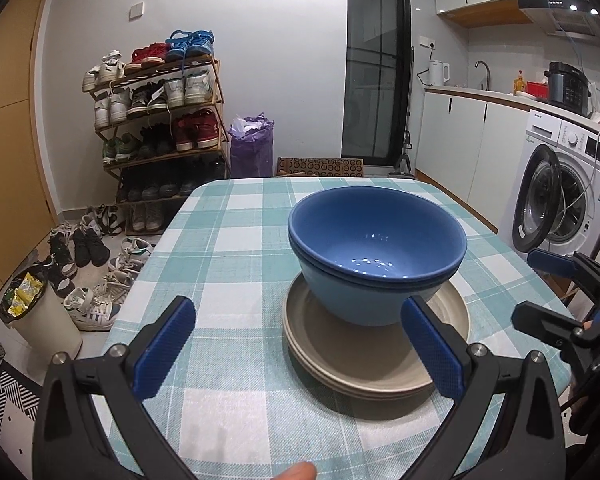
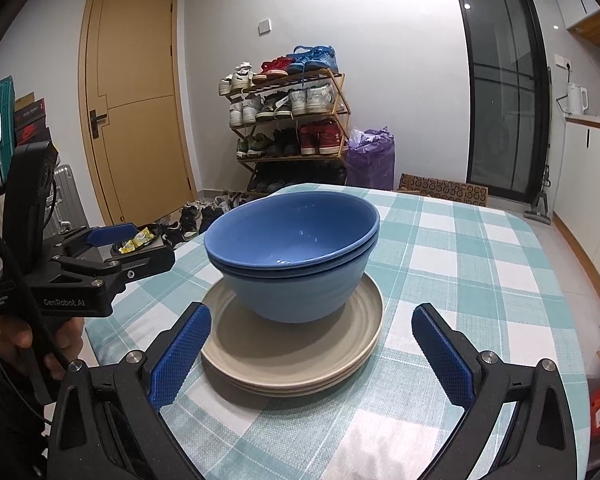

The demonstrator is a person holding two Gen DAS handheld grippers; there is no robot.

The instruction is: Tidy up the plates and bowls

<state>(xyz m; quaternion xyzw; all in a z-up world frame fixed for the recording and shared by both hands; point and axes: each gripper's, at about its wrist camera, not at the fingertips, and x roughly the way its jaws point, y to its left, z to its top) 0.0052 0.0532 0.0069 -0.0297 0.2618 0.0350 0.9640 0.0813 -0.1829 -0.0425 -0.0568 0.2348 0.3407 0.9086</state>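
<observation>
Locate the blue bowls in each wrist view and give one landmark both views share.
Left wrist: blue bowls right of centre, nested, on the beige plates.
Right wrist: blue bowls at centre, on the plates.
Shared landmark: shoe rack behind the table.

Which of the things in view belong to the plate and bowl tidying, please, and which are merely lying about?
Job: blue bowls, nested; beige plates, stacked beneath them.

Lying about: shoe rack, purple bag, washing machine, kettle.

Blue bowls, beige plates, teal-and-white checked tablecloth
</observation>
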